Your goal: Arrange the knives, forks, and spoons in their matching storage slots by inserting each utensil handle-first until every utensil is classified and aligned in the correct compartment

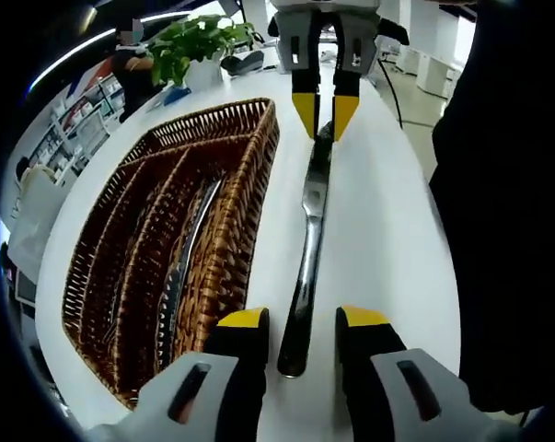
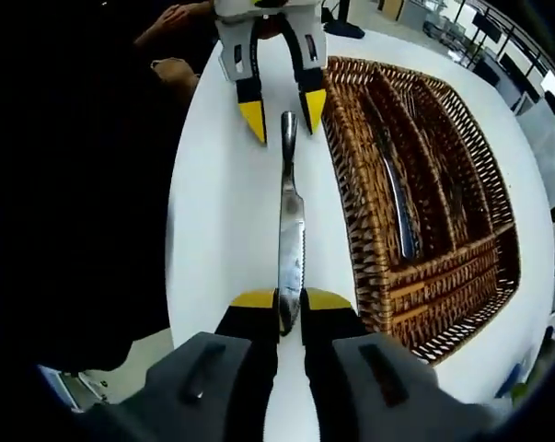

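Left gripper view, nearest first: the left gripper (image 1: 301, 319) stands with its jaws apart at 6 o'clock, straddling the handle end of a knife (image 1: 309, 249) without touching it. That knife lies flat on the white table (image 1: 387, 230), running toward 12 o'clock, where the right gripper (image 1: 324, 103) pinches its blade tip. Just beside it, toward 9 o'clock, a wicker cutlery tray (image 1: 231, 230) holds utensils (image 1: 180, 267) in its long slots. Right gripper view shows the right gripper's jaws narrowed onto the serrated blade; farther off, the tray sits at 2 o'clock.
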The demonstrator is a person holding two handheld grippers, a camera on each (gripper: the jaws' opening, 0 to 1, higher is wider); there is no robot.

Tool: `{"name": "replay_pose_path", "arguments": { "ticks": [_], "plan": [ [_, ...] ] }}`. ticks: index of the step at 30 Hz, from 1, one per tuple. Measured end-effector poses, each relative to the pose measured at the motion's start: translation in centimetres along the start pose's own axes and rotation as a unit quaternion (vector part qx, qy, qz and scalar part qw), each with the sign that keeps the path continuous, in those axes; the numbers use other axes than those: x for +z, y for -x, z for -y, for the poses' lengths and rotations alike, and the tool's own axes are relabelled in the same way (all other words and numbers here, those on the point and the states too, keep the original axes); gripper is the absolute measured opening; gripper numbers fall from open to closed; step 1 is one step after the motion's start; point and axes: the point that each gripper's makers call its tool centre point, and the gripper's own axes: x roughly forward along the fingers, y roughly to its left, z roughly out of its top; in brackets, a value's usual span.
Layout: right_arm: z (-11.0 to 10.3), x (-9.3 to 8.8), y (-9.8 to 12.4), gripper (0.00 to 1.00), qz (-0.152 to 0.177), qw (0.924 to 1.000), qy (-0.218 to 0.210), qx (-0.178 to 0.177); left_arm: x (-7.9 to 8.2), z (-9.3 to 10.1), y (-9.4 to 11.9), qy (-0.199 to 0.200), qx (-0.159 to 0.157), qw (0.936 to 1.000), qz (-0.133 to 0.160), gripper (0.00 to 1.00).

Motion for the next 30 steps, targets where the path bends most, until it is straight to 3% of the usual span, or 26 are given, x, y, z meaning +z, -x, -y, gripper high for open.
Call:
{"name": "replay_pose_path", "arguments": {
  "ticks": [6, 11, 17, 22, 30],
  "plan": [
    [-0.2, 0.6, 0.9, 0.06, -0.013, 0.9999, 0.005, 0.004, 0.5, 0.2, -0.7, -0.002, -0.007, 1.0, 0.007, 0.28],
    [-0.5, 1.3, 1.7, 0.06, -0.021, 0.9997, 0.014, 0.006, 0.6, 0.4, -0.8, -0.026, -0.017, 0.9994, 0.012, 0.25],
    [-0.4, 1.9, 2.1, 0.06, -0.019, 0.9996, 0.018, 0.007, 1.0, 1.1, -1.1, -0.056, -0.028, 0.998, 0.006, 0.12],
    [-0.5, 1.7, 2.1, 0.07, -0.023, 0.9995, 0.022, 0.007, 1.1, 0.9, -1.2, -0.05, -0.024, 0.9984, -0.002, 0.09],
    [-0.6, 1.6, 2.4, 0.09, 0.0, 0.9999, 0.013, 0.011, 1.4, 1.3, -0.4, -0.037, -0.026, 0.999, -0.002, 0.07]
  ]
}}
